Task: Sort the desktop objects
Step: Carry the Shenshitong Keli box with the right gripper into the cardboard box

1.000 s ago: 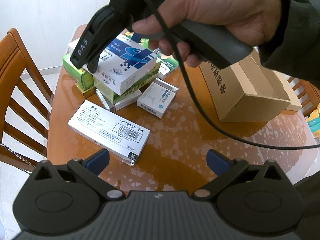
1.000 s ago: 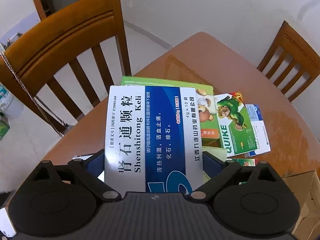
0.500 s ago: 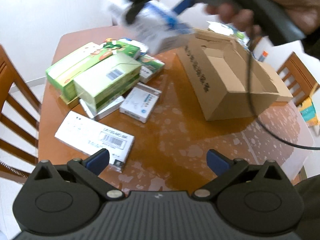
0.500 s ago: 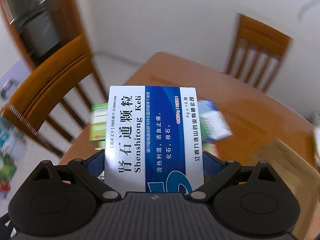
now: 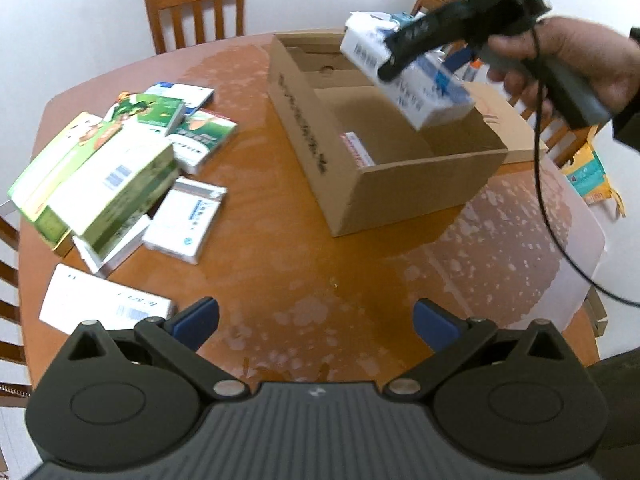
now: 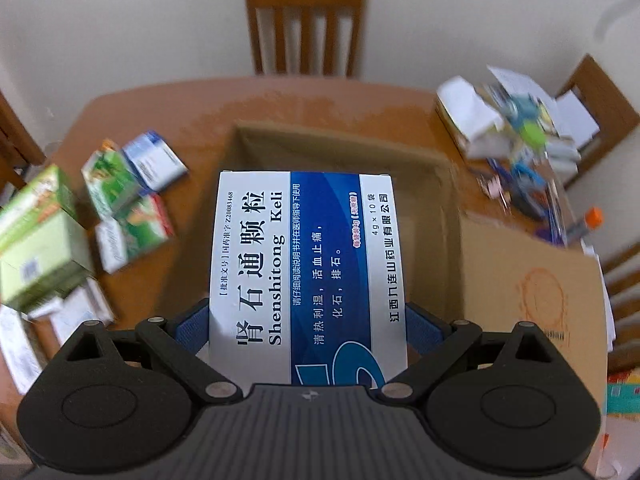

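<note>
My right gripper (image 6: 308, 328) is shut on a white and blue medicine box (image 6: 308, 264), held in the air above the open cardboard box (image 6: 444, 188). The left wrist view shows the same medicine box (image 5: 416, 92) tilted over the cardboard box (image 5: 380, 184), with a hand on the right gripper's handle. A small red and white packet (image 5: 356, 150) lies inside the cardboard box. My left gripper (image 5: 316, 322) is open and holds nothing, low over the bare table. Several medicine boxes (image 5: 116, 184) lie in a heap on the table's left side.
The round wooden table (image 5: 280, 272) has chairs around it, one at the far side (image 5: 196, 4). A pile of papers and small items (image 6: 520, 140) lies beyond the cardboard box on the right. A long white box (image 5: 104, 306) lies near my left fingertip.
The right gripper has carried the medicine box from the heap on the left across to above the open cardboard box. The left gripper's view has swung right; it has stayed open.
</note>
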`<state>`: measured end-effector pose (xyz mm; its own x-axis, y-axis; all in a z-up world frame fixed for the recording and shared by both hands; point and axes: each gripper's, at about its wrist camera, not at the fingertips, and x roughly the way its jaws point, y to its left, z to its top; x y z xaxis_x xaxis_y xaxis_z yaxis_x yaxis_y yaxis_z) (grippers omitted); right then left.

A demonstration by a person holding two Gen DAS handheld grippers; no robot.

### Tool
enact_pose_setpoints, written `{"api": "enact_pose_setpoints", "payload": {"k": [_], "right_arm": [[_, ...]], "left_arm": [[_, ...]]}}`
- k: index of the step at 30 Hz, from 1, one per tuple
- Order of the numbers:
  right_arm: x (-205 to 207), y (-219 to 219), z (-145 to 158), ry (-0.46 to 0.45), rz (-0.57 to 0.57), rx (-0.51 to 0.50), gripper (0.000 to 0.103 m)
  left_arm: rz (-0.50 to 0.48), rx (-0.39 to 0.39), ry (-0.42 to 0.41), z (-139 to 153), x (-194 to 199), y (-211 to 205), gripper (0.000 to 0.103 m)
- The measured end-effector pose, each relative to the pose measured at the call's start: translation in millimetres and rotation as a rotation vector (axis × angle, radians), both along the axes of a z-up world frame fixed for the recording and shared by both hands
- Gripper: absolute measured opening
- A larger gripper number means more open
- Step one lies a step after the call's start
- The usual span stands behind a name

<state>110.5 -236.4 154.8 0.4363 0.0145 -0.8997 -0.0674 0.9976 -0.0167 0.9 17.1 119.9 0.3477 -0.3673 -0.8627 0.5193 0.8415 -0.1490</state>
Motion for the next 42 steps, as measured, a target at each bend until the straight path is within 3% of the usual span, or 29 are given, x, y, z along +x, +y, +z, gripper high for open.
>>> {"api": "enact_pose_setpoints", "payload": {"k": [10,23,28,30,37,42], "right_arm": [[1.4,-24.8,-60.3,0.116,-0.064,0.022,0.099],[16.4,-7.9,-78.7,0.148,-0.068,-0.019,0.099],[17.5,-3.6,-69.9,0.124,-0.012,0.027,0.099],[19.5,1.2,-59.3,0.107,0.084,0.016,0.099],[27.3,7.8,-40.8,0.084,0.647,-0.167,0.099],[20.8,5.0,-53.0,0.165,0.903,-0.148,0.099]], "left_arm": [[-0.004,0.025,0.03,-5.4,6.0,-35.5,0.103],[0.007,0.023,0.047,-10.8,15.0,-41.2,0.103],[0.01,0.018,0.05,-12.1,15.1,-39.3,0.103],[0.01,0.016,0.048,-11.9,14.7,-38.7,0.103],[0.014,0.011,0.047,-12.1,12.2,-38.5,0.103],[0.022,0.012,0.045,-11.1,9.3,-40.6,0.103]]}}
